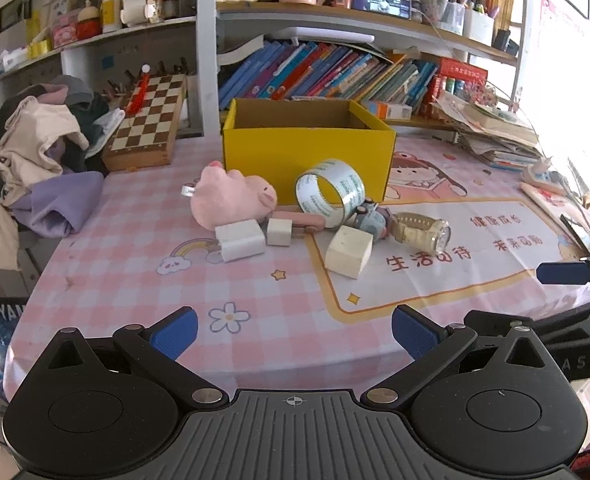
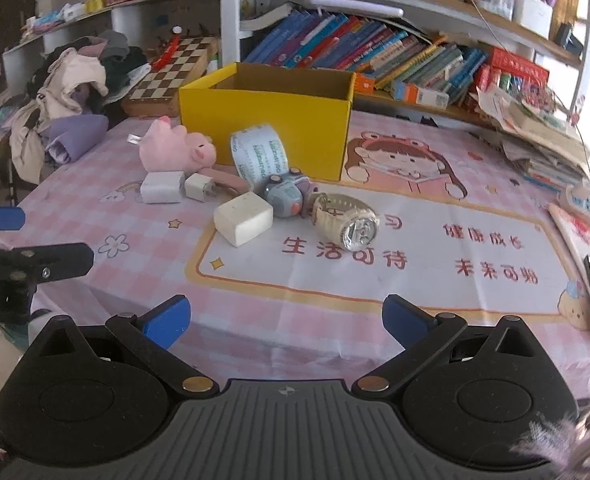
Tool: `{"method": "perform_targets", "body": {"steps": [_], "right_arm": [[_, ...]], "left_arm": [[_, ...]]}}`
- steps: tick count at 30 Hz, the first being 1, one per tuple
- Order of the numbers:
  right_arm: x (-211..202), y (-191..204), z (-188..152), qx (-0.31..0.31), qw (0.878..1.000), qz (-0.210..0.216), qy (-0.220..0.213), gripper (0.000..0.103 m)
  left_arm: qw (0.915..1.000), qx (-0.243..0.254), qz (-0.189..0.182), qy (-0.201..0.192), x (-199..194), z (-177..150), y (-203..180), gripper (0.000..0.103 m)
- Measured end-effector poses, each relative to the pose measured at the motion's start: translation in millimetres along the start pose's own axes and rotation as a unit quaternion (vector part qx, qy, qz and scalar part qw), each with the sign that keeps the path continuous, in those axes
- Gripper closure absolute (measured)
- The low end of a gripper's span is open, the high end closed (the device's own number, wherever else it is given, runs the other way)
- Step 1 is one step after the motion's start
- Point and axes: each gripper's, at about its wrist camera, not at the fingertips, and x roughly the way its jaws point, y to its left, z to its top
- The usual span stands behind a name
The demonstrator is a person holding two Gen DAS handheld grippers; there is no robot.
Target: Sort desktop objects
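An open yellow box stands mid-table. In front of it lie a pink plush pig, a clear tape roll, a white charger, a small white plug, a cream block, a small blue-grey toy and a cream wristwatch. My left gripper is open and empty, near the table's front edge. My right gripper is open and empty, also short of the objects.
A pile of clothes sits at the left, with a chessboard behind it. Bookshelves line the back. Stacked papers and books crowd the right edge. Each gripper shows at the side of the other's view.
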Motion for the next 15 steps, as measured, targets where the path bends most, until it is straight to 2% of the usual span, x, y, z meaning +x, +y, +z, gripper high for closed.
{"method": "perform_targets", "body": {"steps": [3, 15], "right_arm": [[1.3, -2.6, 0.6, 0.009, 1.000, -0.001, 0.002, 0.000], [3.1, -1.9, 1.5, 0.014, 1.000, -0.001, 0.005, 0.000]], "left_arm": [[0.9999, 0.013, 0.007, 0.008, 2.3, 0.8, -1.7, 0.000], [0.9997, 0.011, 0.001, 0.021, 6.5, -0.7, 2.2, 0.000]]}}
